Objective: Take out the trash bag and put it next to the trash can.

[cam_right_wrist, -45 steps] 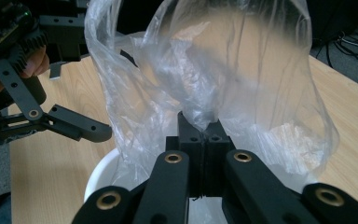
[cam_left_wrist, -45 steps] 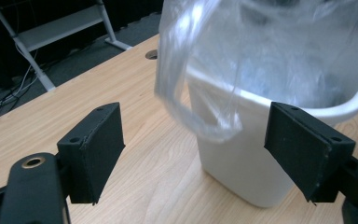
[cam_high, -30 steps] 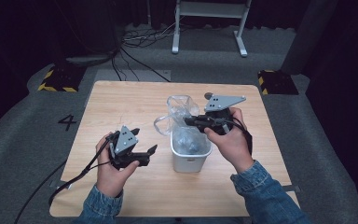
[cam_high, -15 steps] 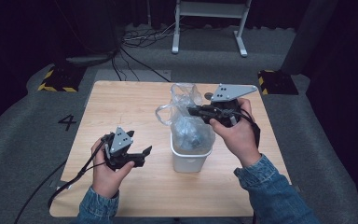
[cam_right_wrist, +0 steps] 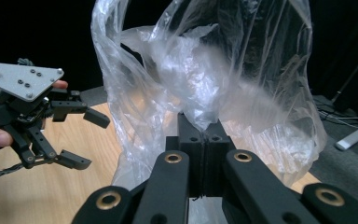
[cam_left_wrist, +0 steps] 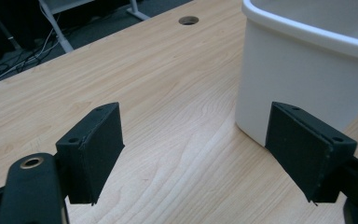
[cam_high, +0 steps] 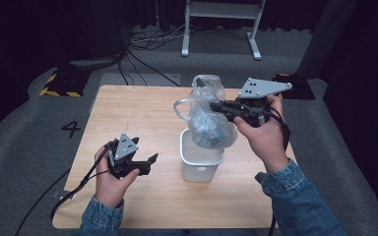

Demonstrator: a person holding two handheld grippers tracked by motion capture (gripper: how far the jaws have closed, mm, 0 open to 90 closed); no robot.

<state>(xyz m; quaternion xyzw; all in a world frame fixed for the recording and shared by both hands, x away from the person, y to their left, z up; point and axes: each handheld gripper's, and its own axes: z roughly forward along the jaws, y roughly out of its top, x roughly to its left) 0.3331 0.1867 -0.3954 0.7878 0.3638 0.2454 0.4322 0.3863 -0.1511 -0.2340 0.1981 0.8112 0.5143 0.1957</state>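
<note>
Dark grey carpet surrounds one light wooden table, with a painted numeral 4 on the floor at its left and two yellow-and-black striped floor markers, one off the table's far left corner and the other partly hidden behind the right hand. Nearest the left edge, the left gripper rests low over the tabletop in the person's left hand, its two jaws spread wide with bare wood between them; in the left gripper view it points past the near wall of the bin. One white plastic bin stands on the table just right of that gripper, near but not touching it. One clear plastic bag hangs above the bin, its bulging bottom at the bin's opening. To the right, the right gripper, held in the right hand, has its two jaws pressed together on a bunched fold of the bag's film, seen in the right gripper view.
</note>
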